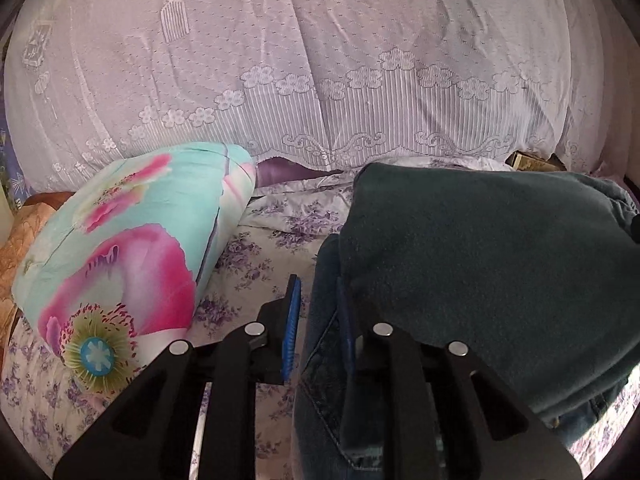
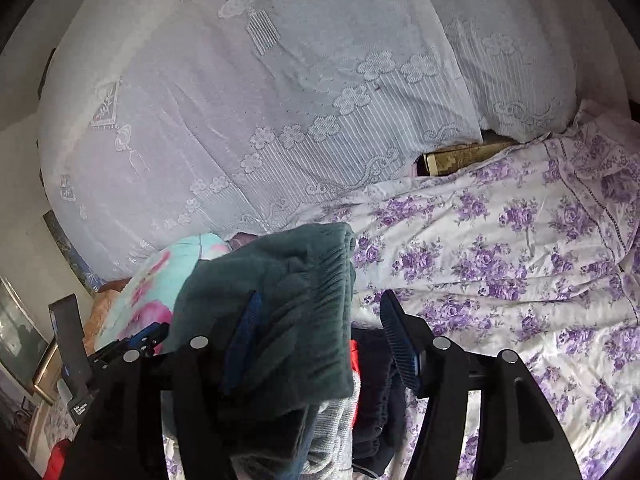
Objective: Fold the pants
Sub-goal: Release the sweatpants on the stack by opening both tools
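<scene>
1. This is a bedroom in a home, and the bed fills most of both views.
2. The bed sheet (image 2: 500, 248) is white, printed with purple roses, and lies rumpled.
3. Behind the sheet, at its far edge, a big mound is draped in a pale lace cover (image 1: 320, 60) with flower and tassel motifs.
4. On the sheet's left side rests a turquoise pillow (image 1: 128, 248) with large pink poppies.
5. Left of the sheet, past the pillow, a framed picture (image 2: 16, 340) leans by a plain wall.
6. On the sheet lie household clothes (image 2: 376, 400) in a small heap.
</scene>
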`<action>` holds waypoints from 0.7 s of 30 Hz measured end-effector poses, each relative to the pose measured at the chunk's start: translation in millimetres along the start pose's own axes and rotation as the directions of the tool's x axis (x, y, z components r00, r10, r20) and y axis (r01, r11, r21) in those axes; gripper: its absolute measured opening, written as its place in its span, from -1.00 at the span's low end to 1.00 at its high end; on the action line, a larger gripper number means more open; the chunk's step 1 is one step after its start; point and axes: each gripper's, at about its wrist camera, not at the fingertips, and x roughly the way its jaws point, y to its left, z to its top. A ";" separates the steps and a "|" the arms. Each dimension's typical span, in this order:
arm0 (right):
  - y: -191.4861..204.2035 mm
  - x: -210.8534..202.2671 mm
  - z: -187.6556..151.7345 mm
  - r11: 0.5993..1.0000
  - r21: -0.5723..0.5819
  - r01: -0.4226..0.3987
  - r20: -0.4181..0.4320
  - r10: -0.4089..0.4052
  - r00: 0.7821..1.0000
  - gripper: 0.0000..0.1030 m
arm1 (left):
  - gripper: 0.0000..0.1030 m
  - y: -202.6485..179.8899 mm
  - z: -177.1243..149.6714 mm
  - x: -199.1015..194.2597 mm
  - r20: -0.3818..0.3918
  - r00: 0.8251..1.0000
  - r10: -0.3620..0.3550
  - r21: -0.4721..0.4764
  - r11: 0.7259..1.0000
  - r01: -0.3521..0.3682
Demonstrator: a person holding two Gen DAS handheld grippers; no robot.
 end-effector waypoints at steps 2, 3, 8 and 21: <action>2.4 -17.2 -1.1 1.000 0.016 -0.009 0.026 0.009 1.000 0.26 | -0.66 4.9 -4.4 -11.9 0.013 1.000 -0.002 -0.009 1.000 0.002; 3.5 -25.5 -3.4 1.000 0.022 -0.010 0.032 0.009 0.999 0.26 | -0.61 8.6 -9.3 -21.3 0.019 1.000 -0.009 -0.021 1.000 0.010; 8.1 -77.1 -34.0 0.999 0.046 0.014 0.117 -0.019 0.993 0.37 | -0.29 19.6 -41.8 -84.1 0.102 0.992 -0.069 -0.102 0.992 0.079; 114.9 -152.0 -113.6 0.884 -0.140 0.446 0.291 -0.393 0.872 0.93 | 0.90 -12.0 -113.0 -236.2 0.349 0.936 0.034 -0.114 0.993 0.006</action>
